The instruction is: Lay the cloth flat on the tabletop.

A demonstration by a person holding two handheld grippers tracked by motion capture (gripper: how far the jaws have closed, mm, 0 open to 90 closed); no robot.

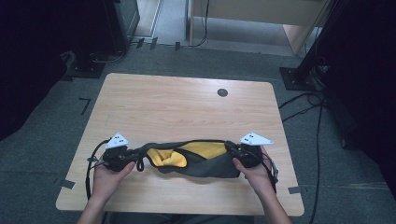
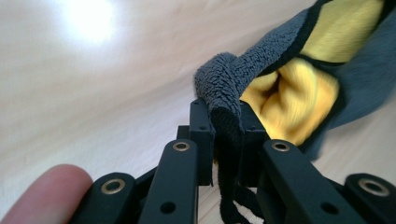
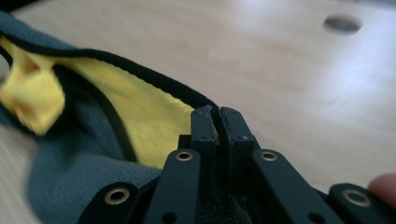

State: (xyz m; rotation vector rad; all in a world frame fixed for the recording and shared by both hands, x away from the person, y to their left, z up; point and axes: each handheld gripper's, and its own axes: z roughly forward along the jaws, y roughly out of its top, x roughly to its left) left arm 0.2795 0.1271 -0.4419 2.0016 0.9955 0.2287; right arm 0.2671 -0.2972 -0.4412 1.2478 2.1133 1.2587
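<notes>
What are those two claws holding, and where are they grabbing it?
Both hold one grey and yellow cloth. The left claw pinches its bunched grey end, and the right claw pinches the black-trimmed edge at the other end, so it hangs stretched between them.

A light wooden table (image 1: 177,107) carries a round dark grommet (image 1: 222,92) at one o'clock. Black cables (image 1: 303,100) cross grey carpet at three o'clock.

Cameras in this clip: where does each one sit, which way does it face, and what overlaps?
High view: above the person's side, looking forward and down on the table; both hands, left gripper, right gripper.
Left gripper view: rides the left gripper, looking along jaws clamping the cloth; a fingertip shows.
Right gripper view: rides the right gripper, facing the table hole.
Shared: the grey-and-yellow cloth.
</notes>
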